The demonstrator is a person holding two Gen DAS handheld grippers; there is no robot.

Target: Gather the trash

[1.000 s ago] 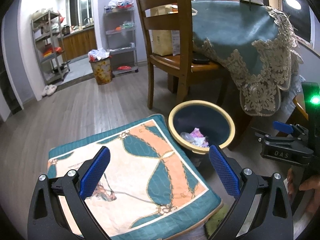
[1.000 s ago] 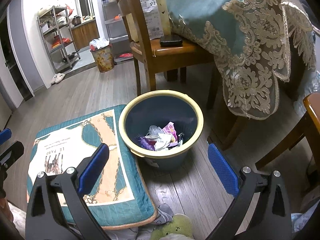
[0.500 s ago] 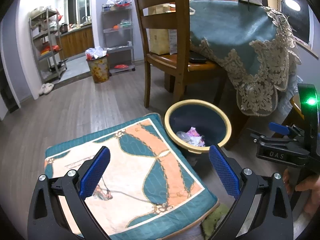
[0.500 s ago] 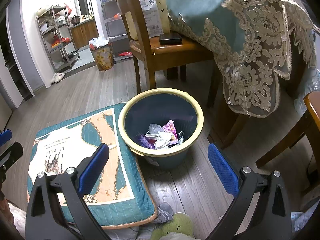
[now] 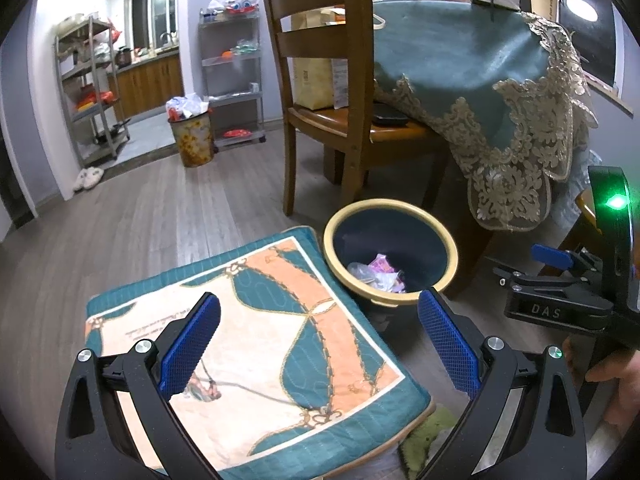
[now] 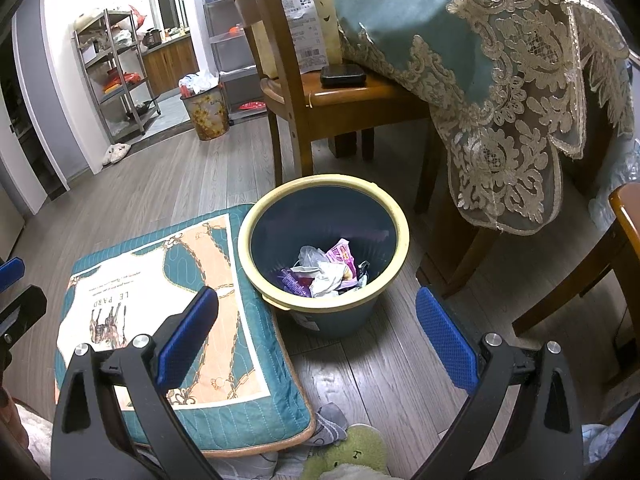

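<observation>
In the left wrist view, the left gripper is held wide apart and empty at lower centre; the bin sits centre right

In the right wrist view, the right gripper is likewise spread, empty; the crumpled trash mid-frame is judged light, soft, best pinched at a raised fold

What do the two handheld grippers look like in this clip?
Both the left gripper and the right gripper have black frames, silver bolts and blue textured finger pads. Seen from the left wrist, the right one bears "DAS" lettering and a green light.

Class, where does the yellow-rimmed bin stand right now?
In both views the bin stands on the floor, against the teal cushion's right edge, below the wooden chair.
</observation>
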